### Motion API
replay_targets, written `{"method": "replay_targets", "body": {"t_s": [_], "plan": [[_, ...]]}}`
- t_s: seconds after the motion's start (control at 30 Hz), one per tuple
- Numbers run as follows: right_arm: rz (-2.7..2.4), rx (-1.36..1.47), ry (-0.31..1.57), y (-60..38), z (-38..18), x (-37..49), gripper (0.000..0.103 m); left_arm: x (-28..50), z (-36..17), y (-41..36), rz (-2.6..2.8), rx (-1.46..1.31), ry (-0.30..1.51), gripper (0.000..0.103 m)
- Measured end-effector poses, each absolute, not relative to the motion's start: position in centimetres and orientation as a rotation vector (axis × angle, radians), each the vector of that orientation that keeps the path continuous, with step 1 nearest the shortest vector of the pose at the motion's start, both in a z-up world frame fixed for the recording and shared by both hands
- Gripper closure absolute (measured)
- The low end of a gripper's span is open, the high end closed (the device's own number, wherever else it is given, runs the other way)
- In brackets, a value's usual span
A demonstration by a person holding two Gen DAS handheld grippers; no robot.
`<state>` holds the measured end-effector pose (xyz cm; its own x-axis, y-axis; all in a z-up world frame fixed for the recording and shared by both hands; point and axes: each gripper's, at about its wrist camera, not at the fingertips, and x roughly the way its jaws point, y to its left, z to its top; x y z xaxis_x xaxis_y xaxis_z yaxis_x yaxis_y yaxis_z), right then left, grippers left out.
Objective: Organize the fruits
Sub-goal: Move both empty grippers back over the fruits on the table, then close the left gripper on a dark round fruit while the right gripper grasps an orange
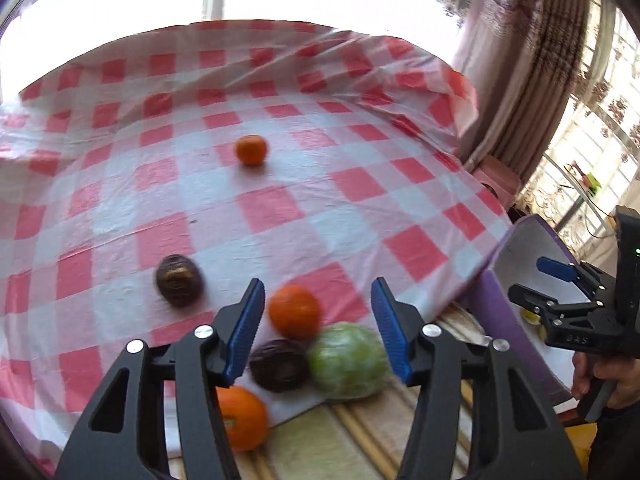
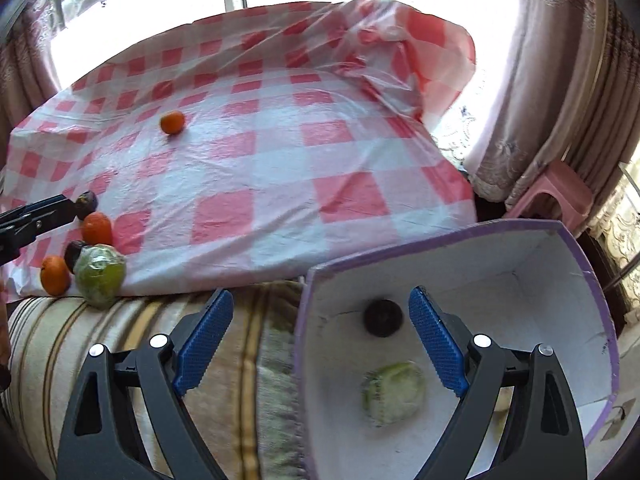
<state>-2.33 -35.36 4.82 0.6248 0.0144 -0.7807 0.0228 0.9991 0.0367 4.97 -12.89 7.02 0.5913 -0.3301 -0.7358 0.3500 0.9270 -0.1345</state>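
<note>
My left gripper [image 1: 318, 326] is open and empty above a cluster of fruit on the checked cloth: an orange [image 1: 294, 311], a dark fruit [image 1: 280, 365], a wrapped green fruit [image 1: 347, 361] and a second orange [image 1: 242, 416]. Another dark fruit [image 1: 179, 280] lies to the left and a small orange [image 1: 251, 149] farther back. My right gripper [image 2: 320, 344] is open and empty over the purple-rimmed white box [image 2: 520, 280], which holds a dark fruit [image 2: 383, 317] and a wrapped green fruit [image 2: 394, 392]. The right gripper also shows in the left wrist view [image 1: 536, 280].
The red and white checked cloth [image 2: 280, 168] covers the table and bunches up at the back right. A striped cloth [image 2: 120, 344] lies along the near edge. Curtains [image 2: 560, 80] and a pink stool [image 2: 560, 188] stand at the right.
</note>
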Motion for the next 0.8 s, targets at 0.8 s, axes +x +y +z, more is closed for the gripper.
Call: {"method": "replay_targets", "body": {"t_s": [0.8], "plan": [[0.355,0.01,0.939,-20.2,4.5,5.0,0.016,11.4,2.6,-8.3,-0.275,0.176,0.948,0.064]]}}
